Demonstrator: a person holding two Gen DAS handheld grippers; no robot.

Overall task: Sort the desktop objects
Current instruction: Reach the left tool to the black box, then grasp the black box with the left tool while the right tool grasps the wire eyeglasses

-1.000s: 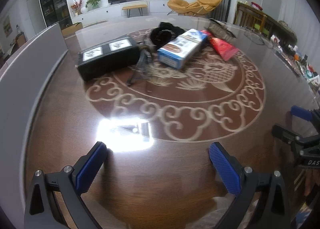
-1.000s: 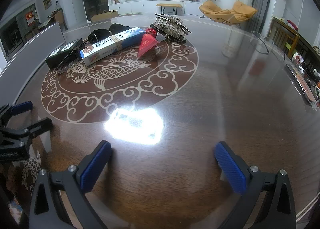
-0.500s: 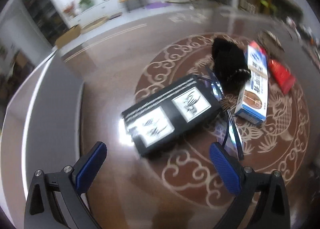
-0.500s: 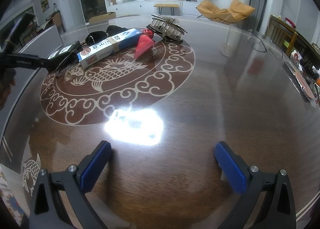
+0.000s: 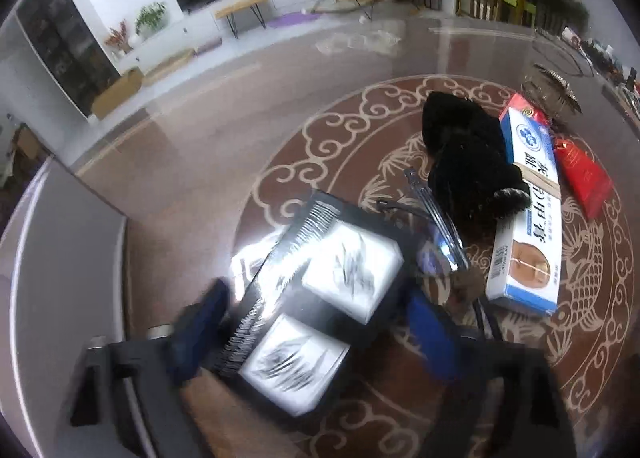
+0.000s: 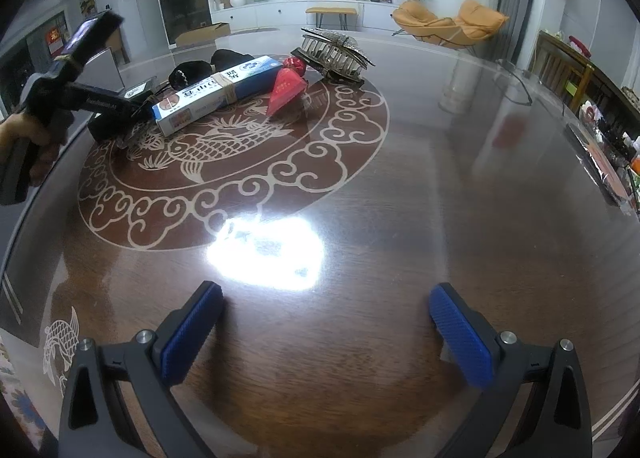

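Here, the glossy table (image 6: 400, 186) reflects ceiling light.

My right gripper (image 6: 326, 332) at the frame's bottom is matte black plastic, with ribbed blue rubber pads (image 6: 190, 334) and silver screws. At the left edge, my bare hand (image 6: 30, 138) wraps the left gripper's (image 5: 316, 332) black handle, white lettering along it.

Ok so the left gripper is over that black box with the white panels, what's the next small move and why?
Probably ease the left gripper lower and close on the black box. Its blue fingers already straddle the box but look open, not clamped. Go gently: the glasses lie close against the box's right edge. The right gripper is open over bare table.
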